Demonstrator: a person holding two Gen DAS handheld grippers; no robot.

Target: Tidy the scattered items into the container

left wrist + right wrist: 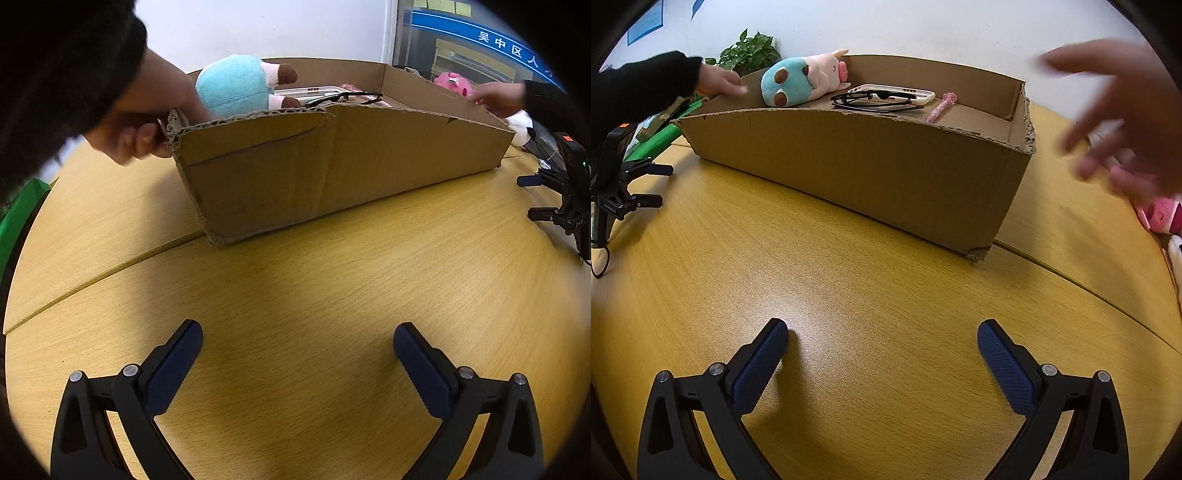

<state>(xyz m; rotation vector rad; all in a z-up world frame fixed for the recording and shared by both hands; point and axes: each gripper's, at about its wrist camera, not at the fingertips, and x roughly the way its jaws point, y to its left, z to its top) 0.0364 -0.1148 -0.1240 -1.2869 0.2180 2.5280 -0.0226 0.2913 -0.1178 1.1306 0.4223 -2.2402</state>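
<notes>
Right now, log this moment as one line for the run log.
left tongs: open, empty | right tongs: open, empty | cardboard box: holds blue plush, glasses, phone case, pink pen | pink plush: outside box

Bare surface (886, 258) lies between both open grippers and the cardboard box (871, 162), nothing in the way up to its near wall. Box top open; blue plush (798, 83), glasses (875, 100), phone case (923, 96) and pink pen (940, 107) fill the left and middle, right end free. Bare hands block both box ends: one (147, 122) at the plush corner, another (1123, 122) blurred right.
</notes>
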